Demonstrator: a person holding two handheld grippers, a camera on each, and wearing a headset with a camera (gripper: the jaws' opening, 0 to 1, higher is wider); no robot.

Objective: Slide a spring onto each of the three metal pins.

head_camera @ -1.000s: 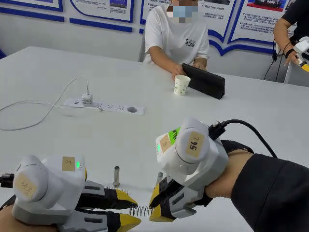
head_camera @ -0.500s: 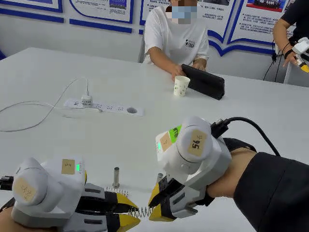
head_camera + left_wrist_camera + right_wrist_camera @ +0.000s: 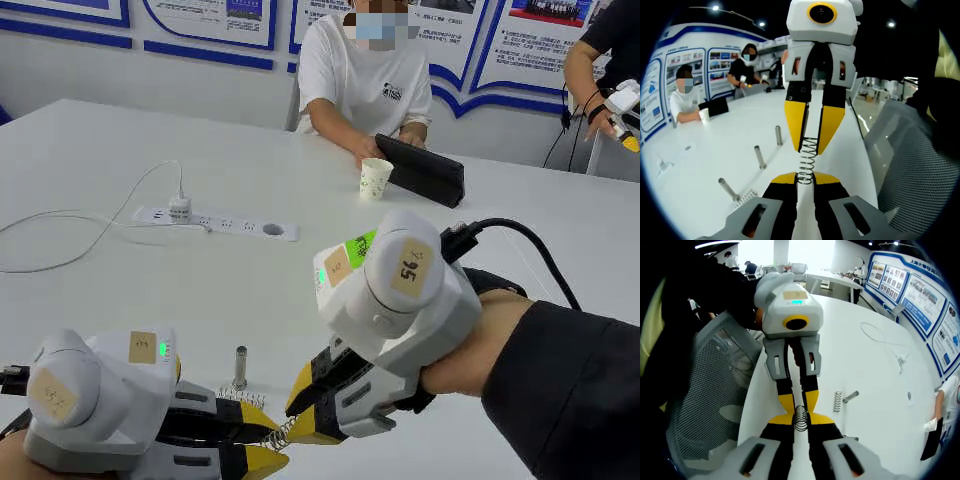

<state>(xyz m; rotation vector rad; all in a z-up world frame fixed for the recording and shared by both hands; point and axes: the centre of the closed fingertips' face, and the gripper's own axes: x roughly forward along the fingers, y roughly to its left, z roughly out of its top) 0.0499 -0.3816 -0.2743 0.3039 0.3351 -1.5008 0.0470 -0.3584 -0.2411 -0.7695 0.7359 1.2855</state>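
If pulled any further apart, risking overstretching the spring (image 3: pixel 807 161) or snapping one end free and flinging it off the near edge of the bench (image 3: pixel 300 270). Pinching one end each in the left gripper (image 3: pixel 805 179) and right gripper (image 3: pixel 811 146), jaws squeezed almost together, seemingly hovering just short of the pins (image 3: pixel 759 156).

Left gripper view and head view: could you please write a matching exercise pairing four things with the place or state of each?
Things:
1. held spring
2. loose spring
3. paper cup
4. power strip

Places or states:
A. has a white plug in it
B. lies on the table beside a pin
C. stands by the seated person's hand
D. clamped between left gripper and right gripper

Pairs: 1-D, 2-B, 3-C, 4-A.
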